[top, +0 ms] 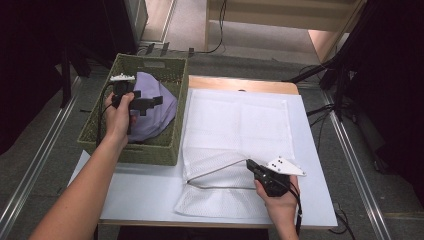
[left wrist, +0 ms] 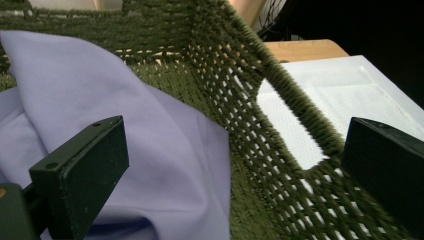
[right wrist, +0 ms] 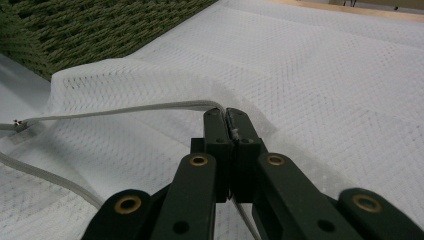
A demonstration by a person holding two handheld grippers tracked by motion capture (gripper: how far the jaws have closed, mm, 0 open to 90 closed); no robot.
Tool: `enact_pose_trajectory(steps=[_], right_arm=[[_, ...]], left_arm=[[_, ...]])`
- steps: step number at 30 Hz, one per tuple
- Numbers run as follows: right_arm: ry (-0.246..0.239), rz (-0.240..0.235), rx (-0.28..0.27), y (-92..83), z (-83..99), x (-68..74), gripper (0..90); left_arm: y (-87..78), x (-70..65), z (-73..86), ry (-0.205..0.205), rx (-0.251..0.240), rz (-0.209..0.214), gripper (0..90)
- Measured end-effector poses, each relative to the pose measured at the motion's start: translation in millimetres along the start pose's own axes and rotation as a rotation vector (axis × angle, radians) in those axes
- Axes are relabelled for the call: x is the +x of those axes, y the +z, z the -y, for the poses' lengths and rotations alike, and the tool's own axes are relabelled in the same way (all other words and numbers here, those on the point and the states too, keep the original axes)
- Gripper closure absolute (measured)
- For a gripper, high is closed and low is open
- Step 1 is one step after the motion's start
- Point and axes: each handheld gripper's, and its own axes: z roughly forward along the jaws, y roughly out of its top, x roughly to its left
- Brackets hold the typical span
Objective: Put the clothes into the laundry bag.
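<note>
The basket (top: pixel 172 131) is woven of coarse olive-green cord, rough and open in its weave. The lilac cloth (left wrist: pixel 165 150) inside it is a smooth, matt fabric that falls in soft folds. The white mesh bag (right wrist: pixel 320 75) is a fine perforated net, matt, with a smooth pale zipper tape (right wrist: pixel 125 110) along its opening. Both grippers' jaws are matt black, hard and plastic-looking, with brass-coloured rivets. The tabletop (top: pixel 150 195) is smooth and white.

We note the basket (top: pixel 165 145) on the worktop (top: pixel 145 192), left of the right gripper (top: pixel 248 162). The cloth (top: pixel 157 107) lies in the basket, under the left gripper (top: pixel 150 102). The mesh bag (top: pixel 240 125) lies flat on the worktop ahead of the right gripper, just beside the basket.
</note>
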Motion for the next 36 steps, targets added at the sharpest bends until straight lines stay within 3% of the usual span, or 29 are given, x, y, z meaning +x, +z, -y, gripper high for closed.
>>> enact_pose_trajectory(steps=[5,9,14,17,19,26,29,36], right_arm=[[-0.001,-0.001,0.0,0.0,0.1,-0.1,89.7],[0.0,-0.003,0.0,0.4,0.5,-0.8,89.7],[-0.002,-0.004,0.001,1.3,0.9,-0.9,89.7],[0.001,-0.003,-0.001,1.0,0.7,-0.9,89.7],[0.003,-0.003,0.002,0.7,0.8,-1.0,89.7],[0.002,-0.003,0.002,0.4,1.2,-1.9,89.7],[0.003,-0.004,0.0,0.6,1.2,-2.2,89.8],[-0.001,-0.002,0.004,0.3,1.1,-1.5,89.7]], left_arm=[[9.8,13.7,2.9,-0.036,0.017,0.0,0.0],[19.0,17.9,2.0,-0.023,0.051,-0.023,0.0],[27.5,21.8,-3.6,-0.011,0.077,-0.02,0.0],[31.8,27.0,-4.5,-0.07,0.059,0.008,0.0],[35.1,30.6,-3.9,-0.087,0.067,0.013,0.0],[45.5,38.8,-1.9,-0.059,0.12,-0.047,0.0],[49.1,44.4,1.6,-0.101,0.152,-0.058,0.0],[56.7,51.5,9.2,-0.124,0.193,-0.102,0.0]])
